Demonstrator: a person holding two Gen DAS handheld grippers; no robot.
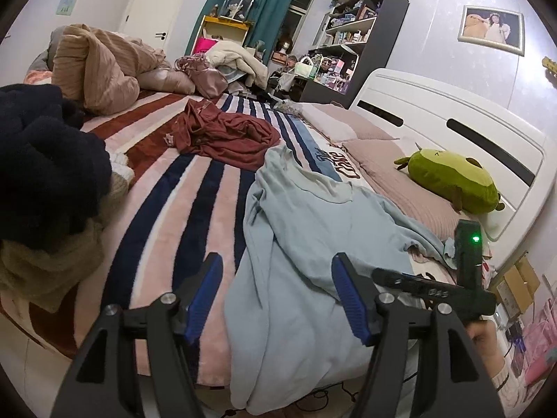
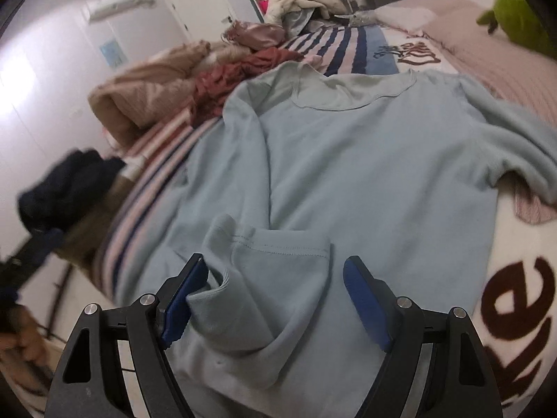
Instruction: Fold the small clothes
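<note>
A light blue T-shirt [image 1: 313, 244] lies spread on the striped blanket [image 1: 181, 202], collar away from me. In the left wrist view my left gripper [image 1: 276, 273] hovers open over the shirt's left side, with nothing pinched. In the right wrist view my right gripper [image 2: 276, 273] is open low over the shirt [image 2: 365, 160]. A turned-over fold of the shirt with a stitched edge [image 2: 275, 268] lies between the pads. The left pad [image 2: 184, 299] touches the fold and the right pad stands apart from it. The right gripper's black housing [image 1: 468, 254], green light on, shows at the shirt's right.
A crumpled red garment [image 1: 222, 136] lies beyond the shirt, and a tan quilt [image 1: 101, 69] sits further back. Dark navy clothing [image 1: 52, 174] is piled at the left edge. A green plush [image 1: 452, 181] rests on pillows [image 1: 383, 160] by the white headboard [image 1: 452, 122].
</note>
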